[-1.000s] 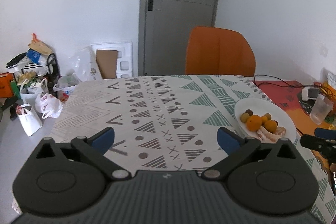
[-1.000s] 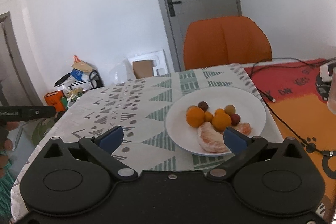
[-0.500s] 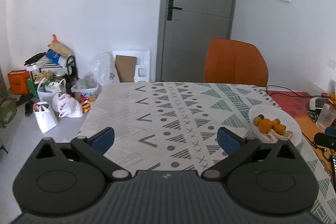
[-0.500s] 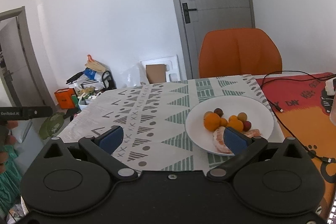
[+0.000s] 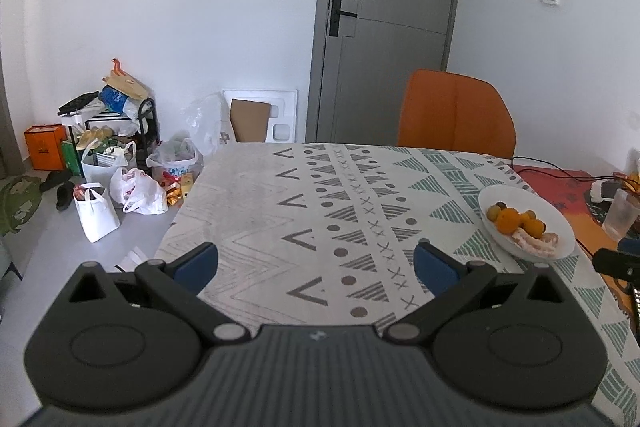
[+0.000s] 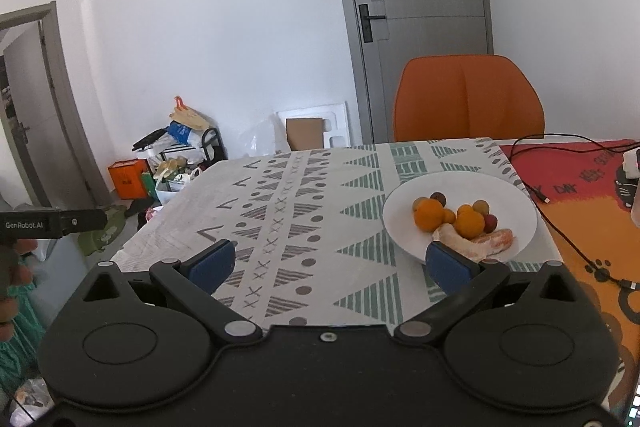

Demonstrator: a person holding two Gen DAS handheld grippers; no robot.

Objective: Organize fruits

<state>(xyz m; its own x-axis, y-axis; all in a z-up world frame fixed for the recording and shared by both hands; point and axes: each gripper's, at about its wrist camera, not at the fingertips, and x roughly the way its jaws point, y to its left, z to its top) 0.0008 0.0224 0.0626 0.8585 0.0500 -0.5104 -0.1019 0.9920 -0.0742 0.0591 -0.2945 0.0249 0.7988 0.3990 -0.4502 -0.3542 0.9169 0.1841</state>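
A white plate (image 6: 516,203) sits on the right side of the patterned tablecloth (image 6: 304,195). It holds two oranges (image 6: 429,214), peeled citrus segments (image 6: 476,245), and small round brown and red fruits. It also shows in the left wrist view (image 5: 556,217). My right gripper (image 6: 329,265) is open and empty, held above the table's near edge, left of the plate. My left gripper (image 5: 316,265) is open and empty, above the near left part of the table, well left of the plate.
An orange chair (image 6: 468,99) stands at the table's far side. A red and orange mat (image 6: 580,187) with cables lies right of the plate. A clear cup (image 5: 620,213) stands at the far right. Bags and clutter (image 5: 116,163) lie on the floor left.
Both grippers have pulled back and risen, so the table and plate look farther away. Both stay open and empty. The fruit has not moved.
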